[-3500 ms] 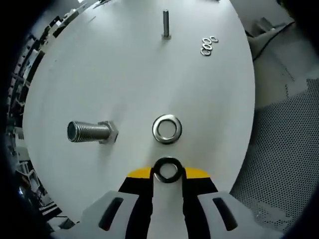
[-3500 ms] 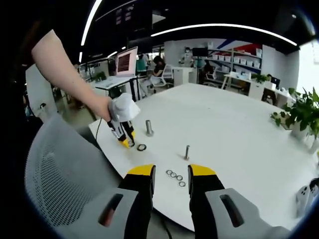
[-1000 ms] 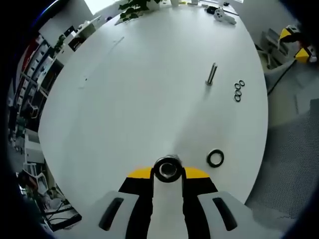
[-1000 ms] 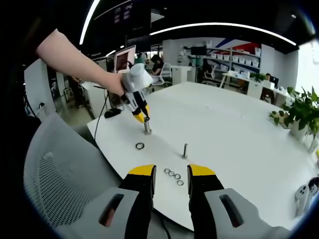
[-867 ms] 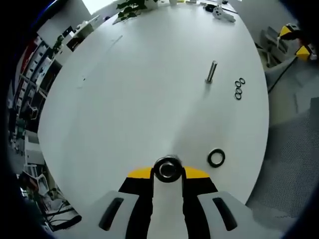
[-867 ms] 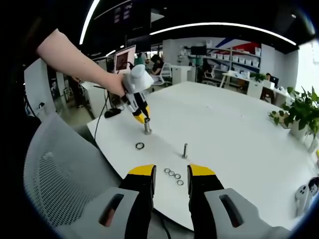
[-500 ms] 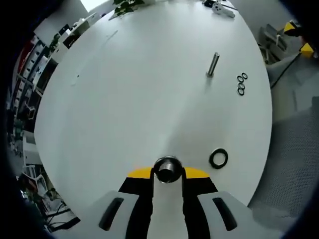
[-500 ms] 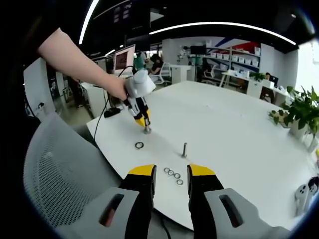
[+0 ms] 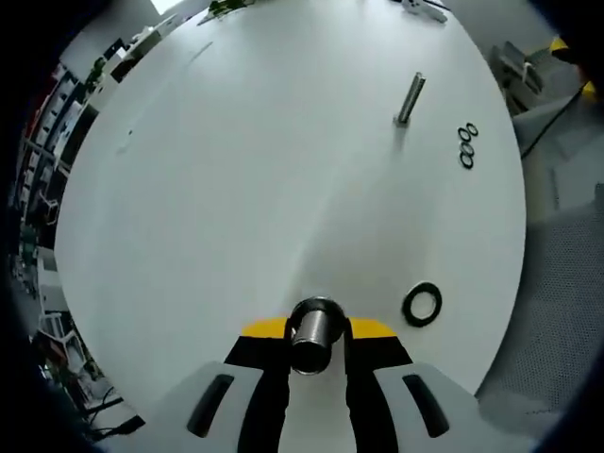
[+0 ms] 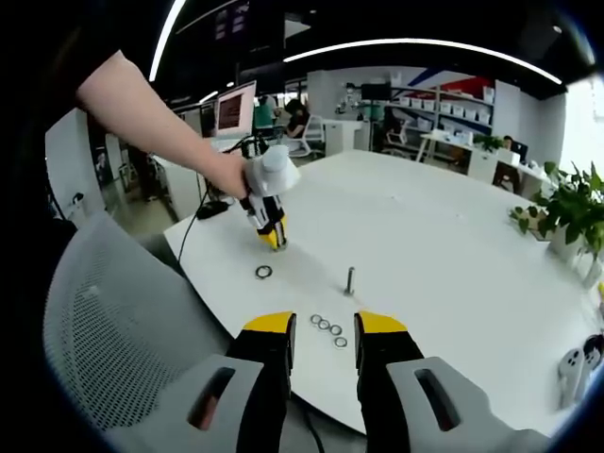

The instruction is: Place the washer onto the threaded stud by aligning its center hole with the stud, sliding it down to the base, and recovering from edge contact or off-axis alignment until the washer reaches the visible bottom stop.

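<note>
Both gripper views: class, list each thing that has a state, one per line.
Left gripper: down over the large bolt.
Large bolt: upright, between the jaws.
Loose washer: flat on the table.
Small stud: upright, bare.
Three small washers: flat, in a row.
Right gripper: open, holding nothing.

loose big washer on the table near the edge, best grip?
The washer lies flat on the table, apart from the stud between the left gripper's jaws. Probably come from straight above and pinch across the ring, one jaw in the hole, one outside the rim; lying flat, it offers no raised edge.
</note>
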A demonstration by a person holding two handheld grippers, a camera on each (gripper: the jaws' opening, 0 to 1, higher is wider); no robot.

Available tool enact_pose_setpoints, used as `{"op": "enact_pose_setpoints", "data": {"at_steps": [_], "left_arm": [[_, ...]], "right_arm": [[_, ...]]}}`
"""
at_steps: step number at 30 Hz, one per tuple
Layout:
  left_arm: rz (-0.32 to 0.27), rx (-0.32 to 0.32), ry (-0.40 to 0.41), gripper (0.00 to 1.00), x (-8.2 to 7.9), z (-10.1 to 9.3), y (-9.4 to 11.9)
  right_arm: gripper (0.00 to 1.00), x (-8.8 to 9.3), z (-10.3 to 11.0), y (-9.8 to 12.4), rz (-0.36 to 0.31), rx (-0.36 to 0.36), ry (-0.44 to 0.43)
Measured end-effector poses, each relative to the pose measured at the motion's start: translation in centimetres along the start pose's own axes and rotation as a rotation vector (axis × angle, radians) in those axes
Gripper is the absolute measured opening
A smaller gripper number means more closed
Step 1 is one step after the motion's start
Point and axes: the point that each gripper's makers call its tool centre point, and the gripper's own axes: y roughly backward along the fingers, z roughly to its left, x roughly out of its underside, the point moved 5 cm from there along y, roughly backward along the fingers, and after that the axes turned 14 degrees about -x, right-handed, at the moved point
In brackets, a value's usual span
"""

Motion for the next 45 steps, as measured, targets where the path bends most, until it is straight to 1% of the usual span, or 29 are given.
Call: {"op": "enact_pose_setpoints", "data": {"at_steps": [4,8,14,15,16,17,18,20,21,23,24,26,28,30,31,33,38,41,43,44,45], "left_arm": [[0.001,0.007,0.017,0.19,-0.1,0.2,-0.1],[0.002,0.001,0.001,0.19,-0.2,-0.1,0.0],[-0.019,-0.004,-0.022,0.2,-0.1,0.0,0.0],[-0.017,-0.009,-0.021,0.21,-0.2,0.0,0.0],[-0.027,-0.044,-0.008,0.24,-0.4,0.3,0.1],[-0.039,-0.054,-0.004,0.29,-0.6,0.4,0.1],[-0.042,-0.043,-0.001,0.29,-0.7,0.3,0.3],[-0.048,-0.041,0.007,0.27,-0.8,0.3,0.4],[-0.06,-0.052,0.011,0.27,-0.9,0.4,0.5],[-0.058,-0.05,0.027,0.27,-0.7,0.6,0.8],[-0.06,-0.05,0.033,0.27,-0.6,0.7,0.6],[-0.063,-0.061,0.039,0.27,-0.2,0.9,0.9],[-0.062,-0.066,0.064,0.27,0.2,1.1,1.3],[-0.06,-0.075,0.106,0.29,0.7,1.3,1.6],[-0.059,-0.06,0.148,0.29,1.0,1.3,1.5],[-0.06,-0.059,0.166,0.3,1.4,1.6,1.4],[-0.04,-0.062,0.173,0.3,2.5,0.3,2.3],[-0.04,-0.054,0.201,0.3,2.7,-0.5,2.6],[-0.035,-0.05,0.198,0.31,2.8,-1.1,2.7],[-0.031,-0.047,0.191,0.31,3.0,-0.9,2.5],[-0.032,-0.044,0.188,0.31,3.0,-1.1,2.6]], "right_arm": [[0.27,0.0,0.0,0.0,0.002,0.002,-0.001],[0.27,0.0,0.0,0.0,0.002,-0.001,-0.001],[0.27,0.0,0.0,0.0,0.0,0.003,-0.004],[0.27,0.0,0.0,0.0,0.0,0.003,-0.005],[0.27,0.1,0.0,0.0,0.003,0.002,-0.005],[0.27,0.1,0.0,0.0,0.004,0.001,-0.004],[0.27,0.1,0.0,0.0,0.004,0.0,-0.002],[0.27,0.1,0.0,0.0,0.005,-0.001,0.0],[0.27,0.1,0.0,0.0,0.005,0.0,0.0],[0.27,0.1,0.0,0.0,0.002,0.001,-0.001],[0.27,0.1,0.0,0.0,0.002,0.002,-0.001],[0.27,0.1,0.0,0.0,0.003,0.001,0.0],[0.27,0.0,0.1,-0.1,0.003,-0.002,0.002],[0.27,0.0,0.1,-0.1,0.002,-0.003,0.005],[0.27,0.0,0.1,0.0,0.0,-0.003,0.005],[0.27,0.0,0.2,0.0,-0.002,-0.002,0.006],[0.27,0.0,0.2,0.0,-0.001,-0.005,0.01],[0.27,0.0,0.2,-0.1,0.001,-0.006,0.01],[0.27,0.0,0.3,-0.1,0.001,-0.006,0.013],[0.27,0.0,0.3,0.0,0.001,-0.006,0.013],[0.27,0.0,0.3,0.0,0.0,-0.006,0.013]]}}
